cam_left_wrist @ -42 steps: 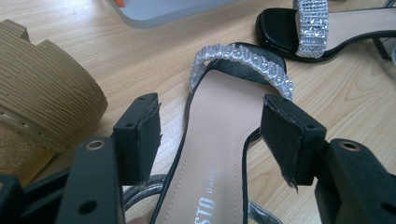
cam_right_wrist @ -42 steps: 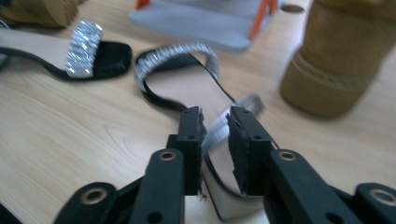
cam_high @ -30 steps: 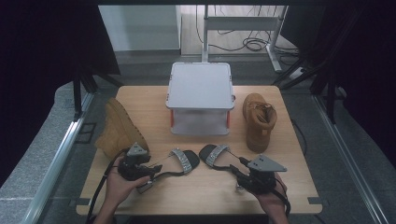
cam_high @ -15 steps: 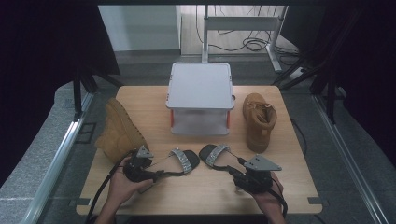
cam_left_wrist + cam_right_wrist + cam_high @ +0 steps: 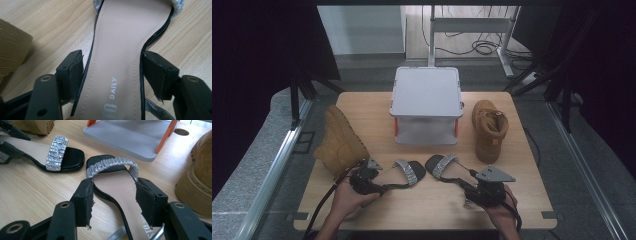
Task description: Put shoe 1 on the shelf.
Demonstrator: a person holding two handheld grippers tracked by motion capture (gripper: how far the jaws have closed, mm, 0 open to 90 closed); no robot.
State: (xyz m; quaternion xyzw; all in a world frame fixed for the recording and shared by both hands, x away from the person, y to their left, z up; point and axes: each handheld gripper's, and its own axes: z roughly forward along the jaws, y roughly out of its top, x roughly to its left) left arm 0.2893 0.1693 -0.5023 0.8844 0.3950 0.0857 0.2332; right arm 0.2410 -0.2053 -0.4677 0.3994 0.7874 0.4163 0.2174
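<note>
Two black sandals, silver-strapped, beige-lined.
Left sandal (image 5: 120, 50) straddled, left gripper (image 5: 113, 72) apparently unclenched; right sandal (image 5: 117, 185) straddled by just-widening right gripper (image 5: 113, 195), released.

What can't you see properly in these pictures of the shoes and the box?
- Printed name on the left sandal: cut off by the bottom edge of the left gripper view.
- Right sandal heel end: runs below the right gripper view's bottom edge; its print is cut off too.
- Inside of the grey box: its closed lid covers it in the high view.
- Boot lying on its side: its opening faces away.
</note>
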